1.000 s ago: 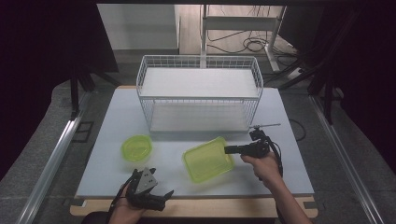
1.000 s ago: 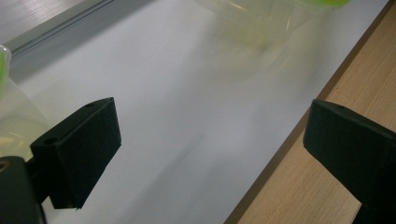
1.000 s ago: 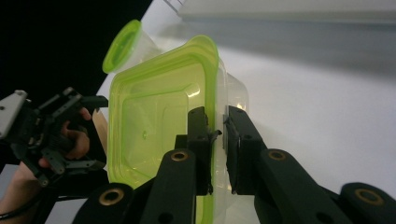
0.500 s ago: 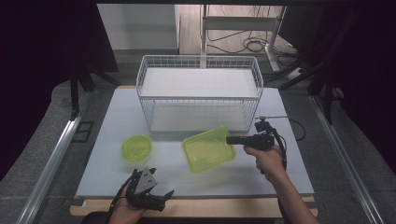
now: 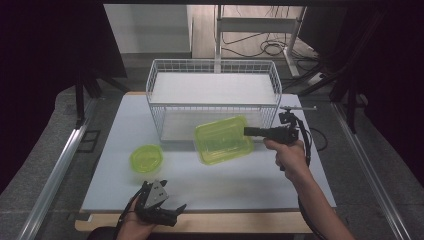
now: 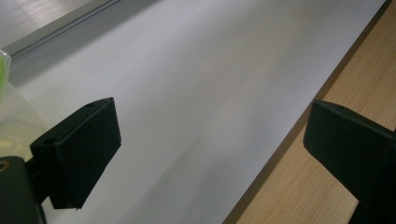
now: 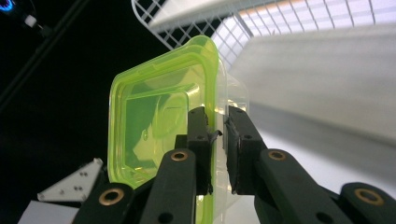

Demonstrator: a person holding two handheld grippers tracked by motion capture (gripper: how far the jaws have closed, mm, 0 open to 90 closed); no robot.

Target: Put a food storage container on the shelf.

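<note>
A lab rig: white table (image 5: 100,165) ringed by black curtains (image 5: 45,75), metal rails (image 5: 55,170), loose cables (image 5: 270,48) on the floor.

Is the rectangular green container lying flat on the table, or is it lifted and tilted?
Lifted and tilted. The right gripper clamps the rectangular green container by its rim, holding it in front of the wire basket; the right gripper view shows it on edge.

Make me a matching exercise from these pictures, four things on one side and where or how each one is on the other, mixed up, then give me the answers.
Things:
1. rectangular green container
2. round green container
3. left gripper
4. wire basket

States:
A. stands at the far side of the white table top
B. clamped at its rim by the right gripper
C. jaws open, at the table's near edge
D. rests on the table, nothing gripping it

Pairs: 1-B, 2-D, 3-C, 4-A
</note>
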